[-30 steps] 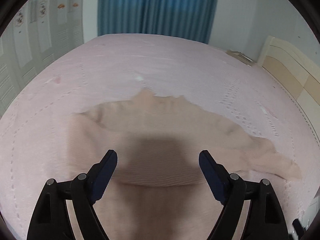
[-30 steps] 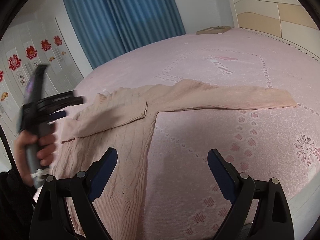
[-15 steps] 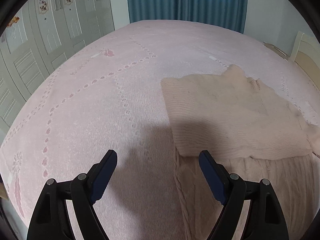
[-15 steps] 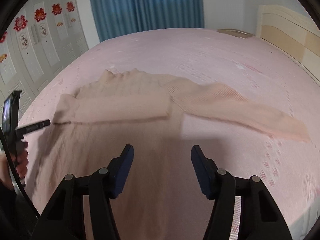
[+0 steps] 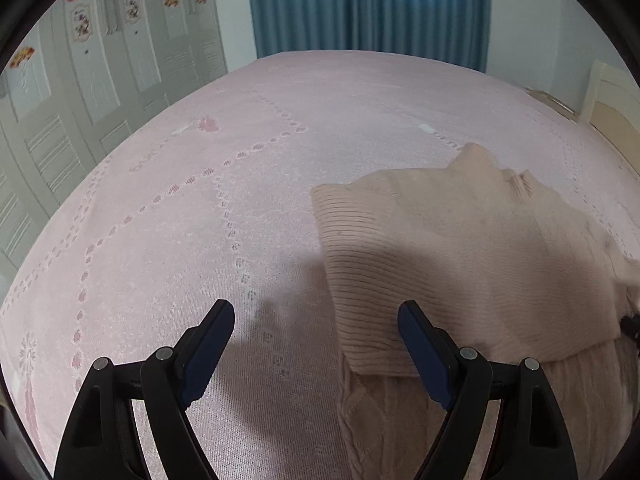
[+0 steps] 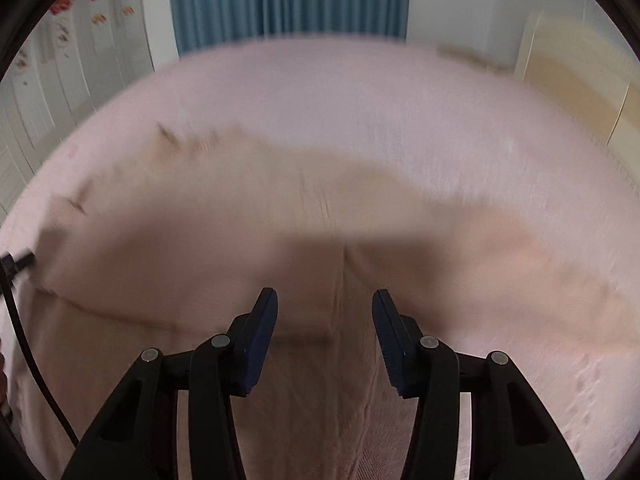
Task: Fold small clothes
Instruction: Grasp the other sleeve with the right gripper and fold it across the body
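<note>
Peach knit sweater (image 5: 460,264) lies flat on the pink bed (image 5: 240,160), filling the right half of the left wrist frame. One sleeve (image 5: 400,280) is folded in across the body, ribbed cuff end at centre frame w/ its edge just above the right finger; prob. laid there to square the garment up before the next fold.

Left hand-held gripper (image 5: 316,344) hovers low centre, jaws wide apart, nothing between them, above bare bedspread just left of the sweater's side edge. Looks placed to come in at that side/hem.

Right wrist view is motion-blurred. Right hand-held gripper (image 6: 324,328) also has jaws apart, empty, over the sweater body (image 6: 280,360) in the lower middle. The other sleeve (image 6: 520,256) trails out to the right of frame, unfolded; judging by that, it's the next piece to bring in.

Around: blue curtain (image 5: 368,4) top centre, white wardrobe doors (image 5: 100,60) w/ red decals upper left, pale headboard (image 6: 580,80) upper right. Nothing sits on the bed in the way. Black tip at far left edge of the right view is prob. the other gripper, too little showing to be sure.
</note>
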The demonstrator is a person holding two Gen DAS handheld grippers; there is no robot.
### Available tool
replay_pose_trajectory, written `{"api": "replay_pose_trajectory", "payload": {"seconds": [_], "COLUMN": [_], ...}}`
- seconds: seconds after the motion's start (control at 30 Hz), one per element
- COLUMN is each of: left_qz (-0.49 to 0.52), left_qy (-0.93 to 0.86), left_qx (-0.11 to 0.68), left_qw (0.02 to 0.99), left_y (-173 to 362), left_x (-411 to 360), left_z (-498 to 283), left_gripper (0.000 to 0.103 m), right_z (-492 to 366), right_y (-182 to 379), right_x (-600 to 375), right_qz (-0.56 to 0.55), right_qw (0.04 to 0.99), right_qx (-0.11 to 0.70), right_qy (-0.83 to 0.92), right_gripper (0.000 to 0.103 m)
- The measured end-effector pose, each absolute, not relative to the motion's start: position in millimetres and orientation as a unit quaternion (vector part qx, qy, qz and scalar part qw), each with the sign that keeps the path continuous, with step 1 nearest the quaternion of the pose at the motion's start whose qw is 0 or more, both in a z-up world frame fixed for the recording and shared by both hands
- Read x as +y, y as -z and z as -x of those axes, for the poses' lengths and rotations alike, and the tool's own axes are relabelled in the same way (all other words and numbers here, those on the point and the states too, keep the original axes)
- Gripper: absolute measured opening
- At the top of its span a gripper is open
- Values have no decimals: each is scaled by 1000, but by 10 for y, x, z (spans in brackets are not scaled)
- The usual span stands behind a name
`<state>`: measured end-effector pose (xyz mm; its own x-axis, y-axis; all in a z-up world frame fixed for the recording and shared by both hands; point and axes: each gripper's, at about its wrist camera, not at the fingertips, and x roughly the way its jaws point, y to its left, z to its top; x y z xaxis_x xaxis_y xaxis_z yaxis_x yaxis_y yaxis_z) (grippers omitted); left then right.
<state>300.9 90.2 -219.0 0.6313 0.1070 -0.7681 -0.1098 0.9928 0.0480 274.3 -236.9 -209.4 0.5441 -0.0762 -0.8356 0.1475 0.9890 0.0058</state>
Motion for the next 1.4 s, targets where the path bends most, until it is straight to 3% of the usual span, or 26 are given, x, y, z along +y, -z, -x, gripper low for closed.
{"api": "replay_pose_trajectory", "payload": {"seconds": [0.23, 0.33, 0.43, 0.67, 0.83, 1.0, 1.13, 1.3, 1.4], "left_qz": [30, 35, 37, 49, 31, 10, 2, 4, -8], "left_qy": [-77, -75, -74, -66, -63, -65, -65, -64, -66], "left_qx": [445, 448, 452, 441, 451, 451, 457, 461, 458], "left_qw": [892, 890, 888, 894, 890, 890, 887, 885, 887], "left_y": [2289, 2310, 2329, 2283, 2329, 2347, 2369, 2366, 2373], "left_x": [981, 979, 971, 959, 861, 773, 746, 724, 667], "left_z": [-3072, -3071, -3072, -3042, -3070, -3071, -3078, -3088, -3073], "left_gripper": [83, 83, 83, 83, 83, 83, 84, 84, 84], "right_z": [-2851, -2873, -2861, -2732, -2842, -2844, -2762, -2553, -2367], "right_y": [2145, 2139, 2100, 1711, 1954, 2061, 1983, 1653, 1359], "right_x": [-2313, -2260, -2235, -2508, -2611, -2372, -2469, -2811, -3186], "right_qz": [-39, -26, -10, -52, -46, 40, 7, -59, -96], "right_qw": [882, 886, 891, 919, 889, 880, 879, 890, 898], "right_qx": [467, 460, 450, 384, 445, 458, 465, 436, 402], "right_qy": [47, 42, 58, 72, 100, 121, 106, 120, 151], "right_gripper": [44, 29, 3, 3, 3, 8, 27, 32, 50]}}
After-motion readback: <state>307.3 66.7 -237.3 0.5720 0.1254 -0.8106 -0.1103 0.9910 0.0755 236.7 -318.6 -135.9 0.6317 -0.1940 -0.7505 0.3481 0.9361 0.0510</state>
